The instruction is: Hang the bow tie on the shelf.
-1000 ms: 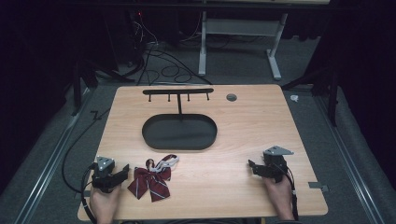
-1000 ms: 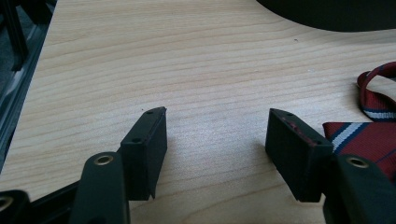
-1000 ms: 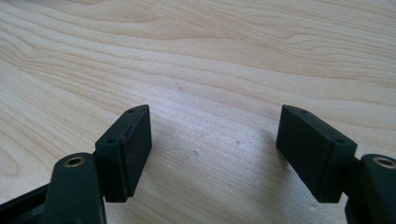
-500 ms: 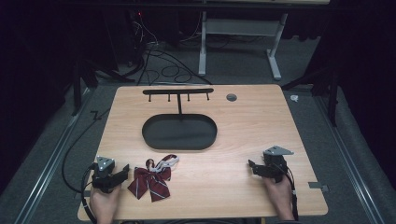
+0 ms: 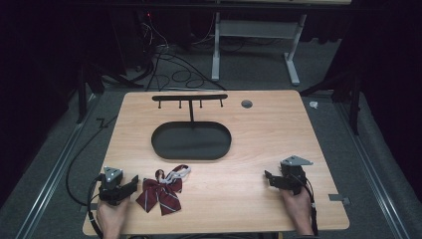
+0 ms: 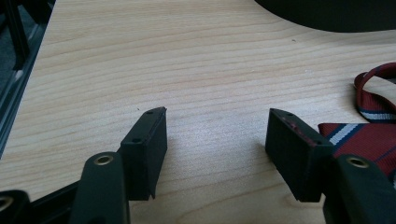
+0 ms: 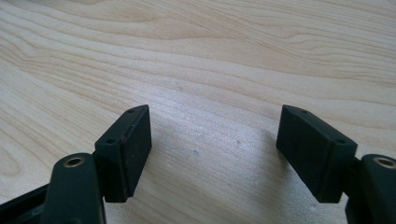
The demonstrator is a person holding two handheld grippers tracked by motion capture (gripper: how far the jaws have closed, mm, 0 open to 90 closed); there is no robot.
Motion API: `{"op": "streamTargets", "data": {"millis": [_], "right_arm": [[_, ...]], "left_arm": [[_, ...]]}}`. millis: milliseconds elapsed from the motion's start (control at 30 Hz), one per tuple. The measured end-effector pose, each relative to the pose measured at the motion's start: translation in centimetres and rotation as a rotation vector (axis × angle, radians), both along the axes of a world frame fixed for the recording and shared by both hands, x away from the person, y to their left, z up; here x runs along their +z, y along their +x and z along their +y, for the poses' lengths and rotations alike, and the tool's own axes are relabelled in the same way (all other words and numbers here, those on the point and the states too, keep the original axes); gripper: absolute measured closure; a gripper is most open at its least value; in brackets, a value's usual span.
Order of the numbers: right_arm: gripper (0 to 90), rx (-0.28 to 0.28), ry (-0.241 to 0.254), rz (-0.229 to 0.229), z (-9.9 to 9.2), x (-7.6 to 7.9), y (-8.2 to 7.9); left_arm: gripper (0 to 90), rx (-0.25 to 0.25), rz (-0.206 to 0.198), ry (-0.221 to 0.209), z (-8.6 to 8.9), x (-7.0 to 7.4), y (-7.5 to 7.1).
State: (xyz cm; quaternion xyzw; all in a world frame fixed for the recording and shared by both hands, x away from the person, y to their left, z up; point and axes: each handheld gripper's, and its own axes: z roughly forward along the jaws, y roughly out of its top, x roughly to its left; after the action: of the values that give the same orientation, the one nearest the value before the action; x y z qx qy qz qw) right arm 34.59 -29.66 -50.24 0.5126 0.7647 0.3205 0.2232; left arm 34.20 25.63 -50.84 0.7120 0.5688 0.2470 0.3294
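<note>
From the high view, I've got the wooden table (image 5: 278, 134) laid out in front of me. A black stand (image 5: 190, 130) with an oval base and a hooked crossbar sits toward the far edge, about centred. My left gripper (image 5: 130, 183) rests near the near-left corner, my right gripper (image 5: 269, 179) near the near-right corner, well apart. A maroon striped bow tie (image 5: 160, 192) lies along the near edge, just beside the left gripper on its inner side, its strap curling toward the stand's base.

On the left gripper view, the left gripper (image 6: 216, 122) has its jaws spread wide with only bare wood between them. The bow tie (image 6: 369, 130) sits just outside the right-hand jaw, and the stand (image 6: 327, 11) shows as a dark edge at the top.

On the right gripper view, the right gripper (image 7: 215, 116) is gaping wide too, holding nothing, just bare table (image 7: 210, 56) between the jaws.
</note>
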Motion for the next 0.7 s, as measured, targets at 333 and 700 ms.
{"op": "streamTargets", "data": {"millis": [333, 700], "right_arm": [[28.0, 0.000, 0.000, -0.001, 0.0, 0.0, 0.0], [27.9, 0.000, 0.000, 0.000, 0.0, 0.0, 0.0]], "left_arm": [[41.2, -0.015, 0.016, 0.008, 0.0, 0.5, 0.3], [45.8, -0.075, -0.039, 0.014, 0.1, 3.0, -0.6]]}}
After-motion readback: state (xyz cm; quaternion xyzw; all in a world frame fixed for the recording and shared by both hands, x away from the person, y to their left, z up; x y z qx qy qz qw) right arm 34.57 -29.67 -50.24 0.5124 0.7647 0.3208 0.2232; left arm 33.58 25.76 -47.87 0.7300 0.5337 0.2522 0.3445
